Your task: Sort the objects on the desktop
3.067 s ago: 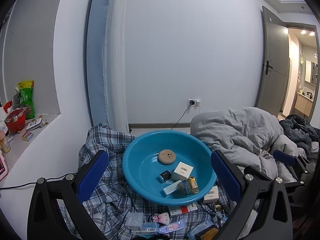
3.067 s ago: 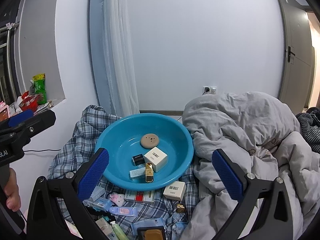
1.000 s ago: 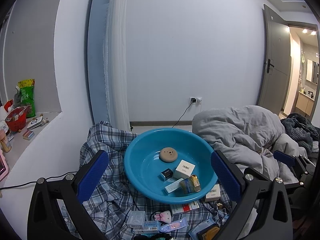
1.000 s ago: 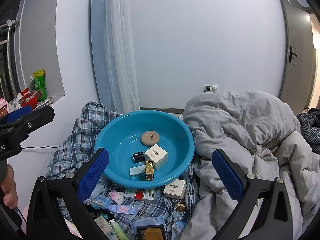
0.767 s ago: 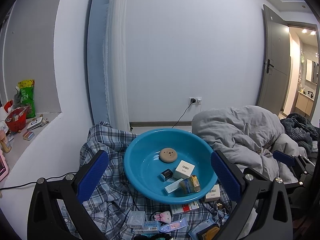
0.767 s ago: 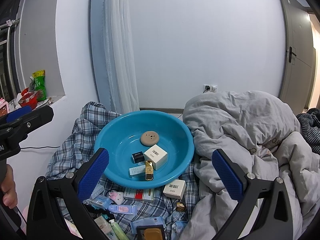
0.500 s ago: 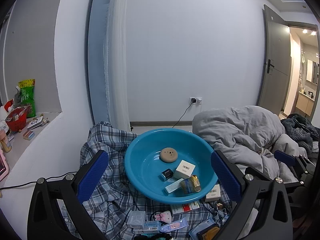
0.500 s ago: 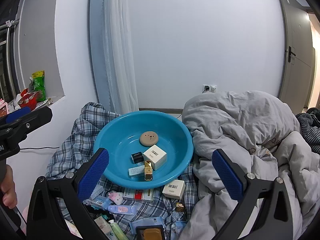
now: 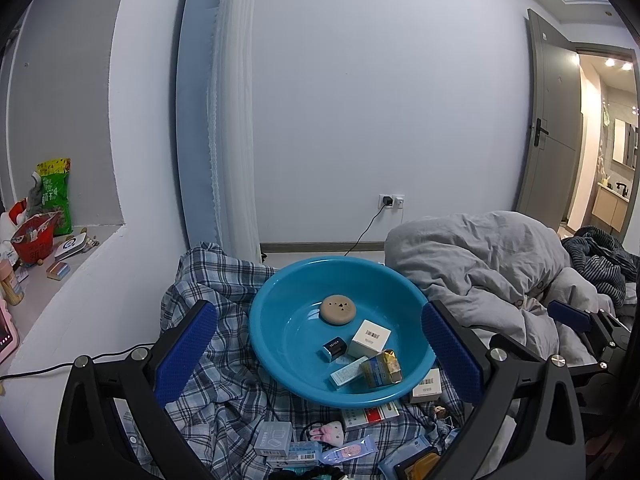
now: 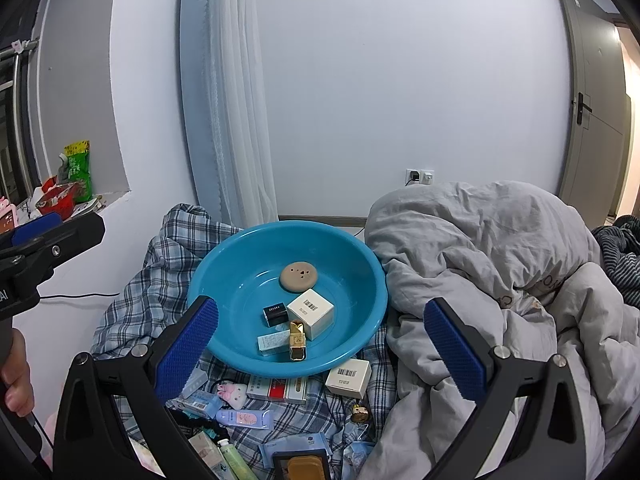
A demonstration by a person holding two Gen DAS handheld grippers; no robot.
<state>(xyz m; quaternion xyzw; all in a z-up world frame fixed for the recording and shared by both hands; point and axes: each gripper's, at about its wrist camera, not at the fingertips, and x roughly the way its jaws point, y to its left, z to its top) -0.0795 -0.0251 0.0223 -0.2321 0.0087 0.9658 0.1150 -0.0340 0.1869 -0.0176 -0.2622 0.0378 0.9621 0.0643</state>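
Note:
A blue basin (image 9: pixel 280 300) (image 10: pixel 224 276) sits on a plaid cloth (image 9: pixel 208 280) and holds a round tan disc (image 9: pixel 338 310) (image 10: pixel 299 276), a white box (image 9: pixel 369 337) (image 10: pixel 311 312), a small black box (image 9: pixel 334 349) (image 10: pixel 276 313), a pale blue box (image 9: pixel 348 372) (image 10: pixel 273 341) and a gold packet (image 9: pixel 382 368) (image 10: pixel 297 344). Several small items lie on the cloth in front of it: a white barcode box (image 10: pixel 349 377), a red-and-white box (image 10: pixel 276 390), a bunny charm (image 9: pixel 327 432) (image 10: pixel 232 393), a tube (image 10: pixel 245 418). My left gripper (image 9: pixel 320 348) and right gripper (image 10: pixel 320 344) both hang open above this, holding nothing.
A heaped grey duvet (image 9: pixel 480 264) (image 10: pixel 500 260) fills the right side against the basin. A windowsill at the left carries snack bags (image 9: pixel 52 192). A hand (image 10: pixel 14 380) holds the left gripper's handle at the left edge. A cable (image 9: pixel 368 228) runs to a wall socket.
Both views have shifted only slightly; the basin and the items lie as before, and both grippers stay open.

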